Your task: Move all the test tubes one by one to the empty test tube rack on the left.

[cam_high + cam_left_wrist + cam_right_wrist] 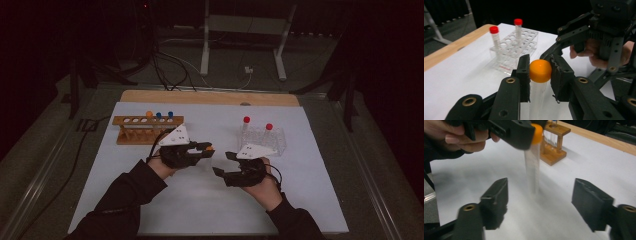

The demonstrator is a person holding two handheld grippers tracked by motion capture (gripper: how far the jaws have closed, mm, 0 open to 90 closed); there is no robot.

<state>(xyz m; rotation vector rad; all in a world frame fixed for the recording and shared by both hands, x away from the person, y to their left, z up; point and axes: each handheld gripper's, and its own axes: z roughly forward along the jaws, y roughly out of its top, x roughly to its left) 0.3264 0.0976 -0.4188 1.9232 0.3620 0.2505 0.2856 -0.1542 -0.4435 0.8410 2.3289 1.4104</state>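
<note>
A lab: test-tube racks (148, 129) on a white-covered bench (200, 200).

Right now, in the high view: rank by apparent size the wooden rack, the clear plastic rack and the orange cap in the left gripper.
1. wooden rack: longest.
2. clear plastic rack: shorter, partly behind the right gripper's plate, so its full extent is unsure.
3. orange cap: a small dot by far.

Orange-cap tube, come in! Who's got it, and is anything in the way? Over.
Left gripper shut on orange-cap tube, tube hanging upright. Right gripper open, holding nothing. Wooden rack and clear rack stand off to the sides, nothing blocking.
</note>
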